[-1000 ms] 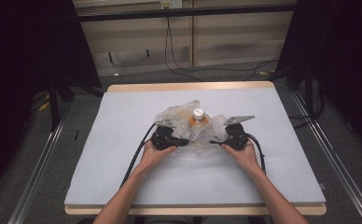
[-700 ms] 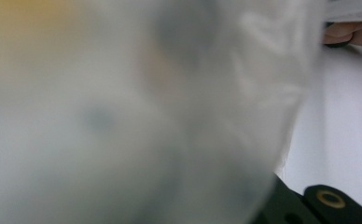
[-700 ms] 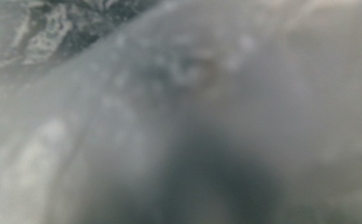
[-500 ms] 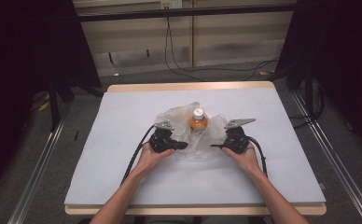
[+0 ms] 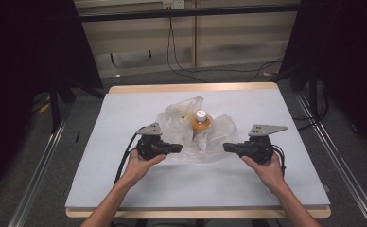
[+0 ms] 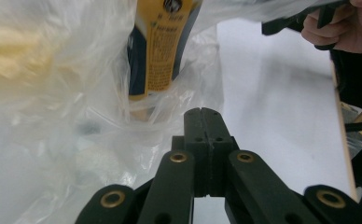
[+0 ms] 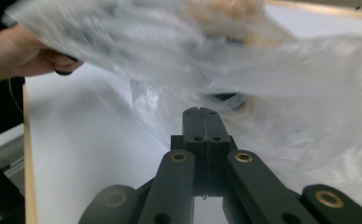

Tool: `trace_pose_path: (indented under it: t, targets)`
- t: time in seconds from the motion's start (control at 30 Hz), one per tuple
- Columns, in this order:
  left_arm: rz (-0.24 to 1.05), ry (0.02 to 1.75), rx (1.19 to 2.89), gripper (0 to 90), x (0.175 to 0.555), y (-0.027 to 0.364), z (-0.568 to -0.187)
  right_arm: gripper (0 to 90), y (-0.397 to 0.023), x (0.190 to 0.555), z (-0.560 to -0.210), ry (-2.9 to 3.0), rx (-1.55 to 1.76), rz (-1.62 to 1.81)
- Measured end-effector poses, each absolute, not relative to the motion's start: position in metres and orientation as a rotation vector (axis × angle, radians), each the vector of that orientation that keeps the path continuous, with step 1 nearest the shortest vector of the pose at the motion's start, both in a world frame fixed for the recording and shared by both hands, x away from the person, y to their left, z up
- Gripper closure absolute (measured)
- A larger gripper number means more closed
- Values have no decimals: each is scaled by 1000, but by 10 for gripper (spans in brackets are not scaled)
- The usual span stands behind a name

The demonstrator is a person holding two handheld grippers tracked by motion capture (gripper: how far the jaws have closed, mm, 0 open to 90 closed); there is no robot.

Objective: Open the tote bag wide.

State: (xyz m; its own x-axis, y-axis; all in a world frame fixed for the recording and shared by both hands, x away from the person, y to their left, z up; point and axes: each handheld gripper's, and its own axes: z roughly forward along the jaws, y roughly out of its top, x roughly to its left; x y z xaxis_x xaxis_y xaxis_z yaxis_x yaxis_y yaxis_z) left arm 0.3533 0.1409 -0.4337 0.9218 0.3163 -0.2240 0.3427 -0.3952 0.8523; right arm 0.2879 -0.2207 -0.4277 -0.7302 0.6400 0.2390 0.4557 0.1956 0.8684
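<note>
**Two shut claws beside a bag with a bottle in it**

The left claw [image 5: 178, 148] is shut. In the left gripper view its two black jaws [image 6: 206, 122] press flat on each other, with no gap. Whether a thin bit of plastic is caught between them I cannot tell. The tip points at the bag [image 5: 187, 116] and sits right at its left edge. In that view the crinkly clear plastic [image 6: 67, 116] lies just past the tip and off to the left. The bottle [image 6: 163, 46] stands a little way beyond the tip, inside the plastic. It has a yellow and dark label.

The right claw [image 5: 227, 147] is shut too. In the right gripper view its jaws [image 7: 202, 122] are pressed together the same way. Its tip points at the right edge of the bag. Clear plastic [image 7: 272, 93] spreads out just ahead of it and to the right. That view is blurry, so I cannot tell if the claw pinches the plastic.

From the high view, the bottle [image 5: 201, 123] stands up in the middle of the bag. It has a white cap and orange stuff inside. It is between the two claws and a bit farther from the person. Neither claw touches the bottle.

A hand holds each claw: the left hand [image 5: 141, 163] and the right hand [image 5: 266, 166]. The bag lies near the middle of the table [image 5: 125, 109], which has a pale top.
</note>
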Motion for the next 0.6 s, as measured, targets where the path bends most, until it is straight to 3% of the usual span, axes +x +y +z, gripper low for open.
trace_pose_path:
  t: [0.37,0.6]
  targets:
    - [76,464,1874,900,388,137,-376,900,-213,319,-373,2162,985,1671]
    - [106,493,1832,900,411,136,-361,900,-206,332,-361,2167,984,1683]
